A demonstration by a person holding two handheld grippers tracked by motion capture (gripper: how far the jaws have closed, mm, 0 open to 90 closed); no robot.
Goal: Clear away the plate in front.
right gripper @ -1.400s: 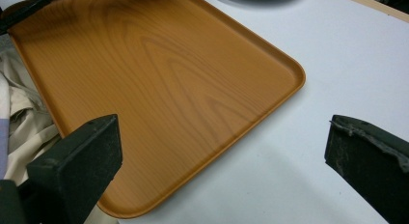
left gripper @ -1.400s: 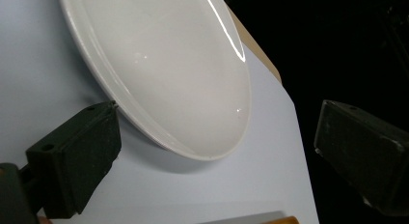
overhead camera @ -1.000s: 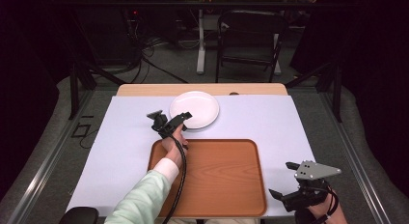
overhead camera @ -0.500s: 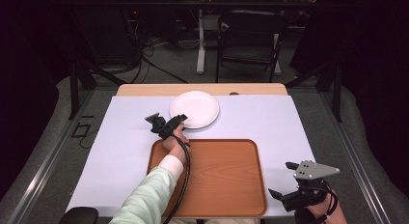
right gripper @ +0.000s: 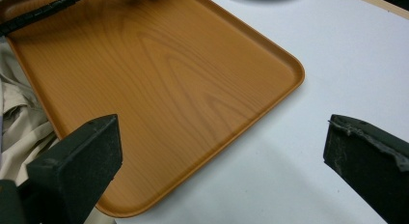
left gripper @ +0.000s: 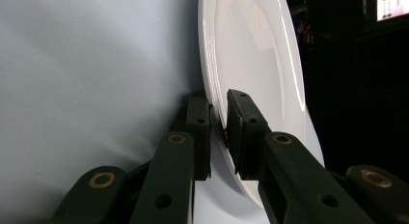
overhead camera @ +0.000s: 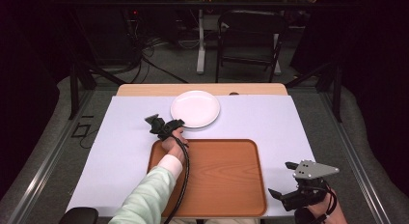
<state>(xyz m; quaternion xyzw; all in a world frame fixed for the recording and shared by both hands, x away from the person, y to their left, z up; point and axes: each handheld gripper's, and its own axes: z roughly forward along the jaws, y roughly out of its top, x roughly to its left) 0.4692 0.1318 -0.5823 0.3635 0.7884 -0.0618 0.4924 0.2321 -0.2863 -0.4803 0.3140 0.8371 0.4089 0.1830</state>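
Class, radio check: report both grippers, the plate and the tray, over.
Left gripper shut on white plate rim. Right gripper open, idle off the table's near right corner. Wooden tray bare; only left forearm and cable cross it.

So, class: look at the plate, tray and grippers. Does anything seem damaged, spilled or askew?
Little stands out. The right gripper's one jaw pad has a frayed, ragged edge. The white plate and wooden tray look clean and intact; the left gripper pinches the plate's rim.

A round white plate [overhead camera: 195,108], glossy and empty, lies flat just beyond the far edge of the wooden tray [overhead camera: 217,178], its near-left rim pinched by the left tool [left gripper: 218,132].
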